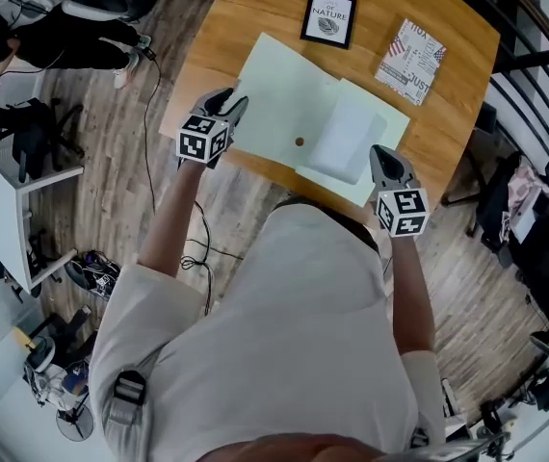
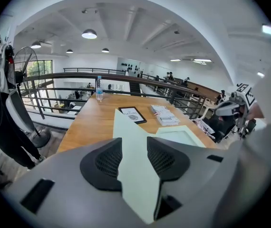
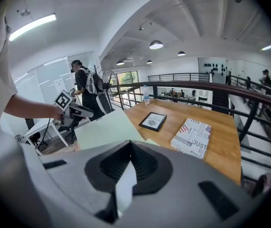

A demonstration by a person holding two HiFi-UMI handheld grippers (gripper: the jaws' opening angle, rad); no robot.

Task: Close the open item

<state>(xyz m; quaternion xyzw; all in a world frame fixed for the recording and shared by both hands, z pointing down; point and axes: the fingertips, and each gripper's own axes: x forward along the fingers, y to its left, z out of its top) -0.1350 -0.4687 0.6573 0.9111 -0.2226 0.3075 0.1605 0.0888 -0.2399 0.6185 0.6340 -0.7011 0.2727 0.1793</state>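
Hovering released, the left gripper (image 1: 228, 104) frames the left flap of the folder (image 1: 289, 104); the clenched right gripper (image 1: 382, 155) overhangs its right edge.

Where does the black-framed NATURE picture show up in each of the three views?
Head view: the framed picture lies at top centre, on the far part of the table.
Left gripper view: near the middle of the picture, mid-table.
Right gripper view: just right of centre.
Shared landmark: the printed booklet lies to its right in every view.
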